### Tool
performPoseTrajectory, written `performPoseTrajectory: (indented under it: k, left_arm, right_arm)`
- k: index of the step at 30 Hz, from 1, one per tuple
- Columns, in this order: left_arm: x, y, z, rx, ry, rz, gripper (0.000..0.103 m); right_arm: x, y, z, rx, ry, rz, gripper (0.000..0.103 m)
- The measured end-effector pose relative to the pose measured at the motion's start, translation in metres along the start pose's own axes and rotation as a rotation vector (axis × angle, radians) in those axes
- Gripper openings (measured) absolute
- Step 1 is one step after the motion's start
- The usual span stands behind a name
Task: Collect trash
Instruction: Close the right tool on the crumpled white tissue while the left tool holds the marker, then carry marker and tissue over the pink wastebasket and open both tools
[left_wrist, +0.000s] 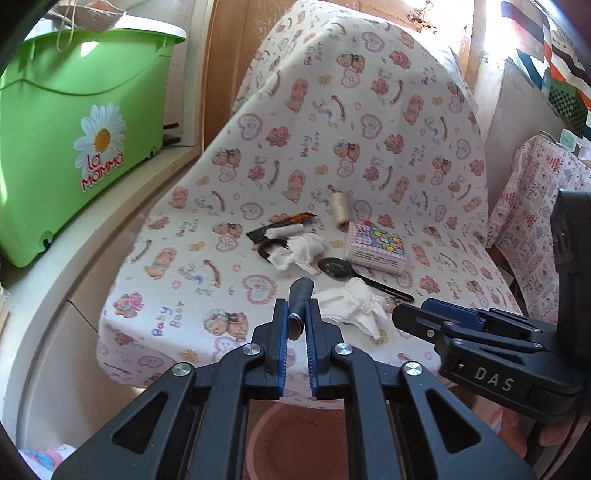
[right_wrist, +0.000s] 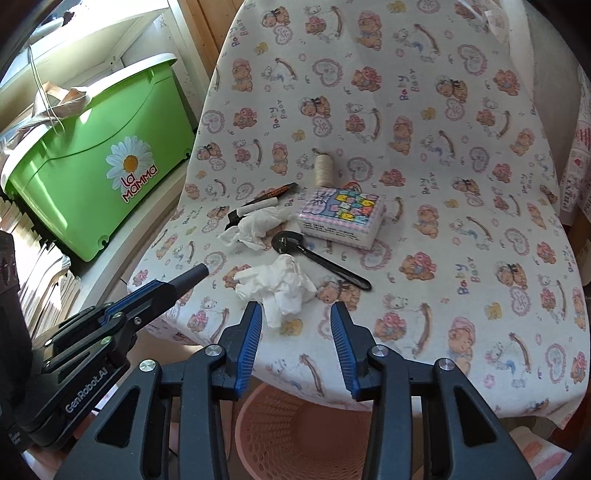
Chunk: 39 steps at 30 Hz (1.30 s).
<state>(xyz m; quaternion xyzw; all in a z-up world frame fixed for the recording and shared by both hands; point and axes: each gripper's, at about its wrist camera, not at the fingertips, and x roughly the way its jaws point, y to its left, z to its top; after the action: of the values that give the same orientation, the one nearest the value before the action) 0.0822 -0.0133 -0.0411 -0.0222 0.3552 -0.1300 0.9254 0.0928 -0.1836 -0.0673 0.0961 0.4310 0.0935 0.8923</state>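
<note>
Left wrist view, table: round top under a teddy-bear print cloth (left_wrist: 332, 122), fills most of both frames.
Green bin: big green tub (left_wrist: 74, 122) with a daisy logo, far left on a shelf, well apart from the table items.
Basket: pink mesh waste basket (right_wrist: 295, 435) on the floor just under the near table edge, below both grippers.
Box: small patterned tissue box (right_wrist: 341, 216) mid-table, right of the other clutter.
Near tissue: crumpled white tissue (right_wrist: 280, 286) at the near edge, just beyond the right gripper's tips, touching neither finger.
Far tissue: second crumpled white tissue (right_wrist: 255, 223) further back, left of the box, lying against the marker pack.
Spoon: black plastic spoon (right_wrist: 317, 258) between the two tissues, bowl to the far left, handle running near right.
Marker pack: dark strip with a white stick (left_wrist: 284, 229) behind the far tissue; can't tell what it is, too small.
Thread: cream spool (right_wrist: 323, 170) lying far of the box.
Left gripper: left gripper (left_wrist: 297, 321) jaws nearly together, clamped on a small dark grey tube-shaped piece (left_wrist: 300, 302) that sticks out past the tips, held above the near-left table edge.
Right gripper: right gripper (right_wrist: 295, 325) jaws wide apart, nothing between them, hovering at the near edge over the basket.
</note>
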Motion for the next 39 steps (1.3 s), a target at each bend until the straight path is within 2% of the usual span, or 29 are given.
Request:
performPoseTrajectory:
  k: [2, 4, 8, 11, 13, 20, 25, 30, 33, 36, 39]
  left_arm:
    - [0.001, 0.002, 0.002, 0.009, 0.007, 0.015, 0.008]
    - [0.001, 0.004, 0.001, -0.004, 0.020, -0.006, 0.008]
    - [-0.002, 0.002, 0.000, 0.018, 0.004, 0.032, 0.008]
    - [-0.003, 0.002, 0.001, 0.005, 0.004, 0.031, 0.008]
    - [-0.004, 0.002, 0.000, 0.006, -0.002, 0.045, 0.008]
    - [-0.015, 0.007, -0.002, -0.016, -0.006, 0.054, 0.008]
    - [-0.029, 0.005, -0.004, -0.021, 0.002, 0.017, 0.008]
    - [-0.041, -0.009, -0.008, 0.040, 0.013, 0.008, 0.009]
    - [-0.044, -0.015, -0.012, 0.075, 0.028, 0.015, 0.009]
    - [-0.039, -0.016, -0.017, 0.073, 0.084, -0.010, 0.009]
    - [-0.029, -0.013, -0.022, 0.031, 0.166, -0.063, 0.009]
  right_arm:
    - [0.014, 0.007, 0.002, -0.020, 0.015, -0.002, 0.040]
    - [0.025, 0.012, 0.002, -0.042, 0.027, -0.023, 0.034]
    - [0.034, 0.015, -0.001, -0.063, 0.025, -0.058, 0.032]
    - [0.042, 0.011, -0.003, -0.039, 0.051, -0.100, 0.019]
    - [0.039, 0.009, -0.005, -0.026, 0.035, -0.098, 0.003]
    - [0.007, -0.002, -0.008, 0.025, -0.037, -0.095, 0.002]
    - [-0.033, -0.009, -0.008, 0.045, -0.084, -0.047, 0.002]
    - [-0.079, -0.010, -0.017, 0.036, -0.132, 0.040, 0.002]
    - [-0.101, -0.003, -0.022, 0.004, -0.159, 0.050, 0.002]
    - [-0.113, -0.001, -0.029, 0.008, -0.158, 0.063, 0.002]
    - [-0.116, -0.001, -0.044, 0.011, -0.129, 0.077, 0.002]
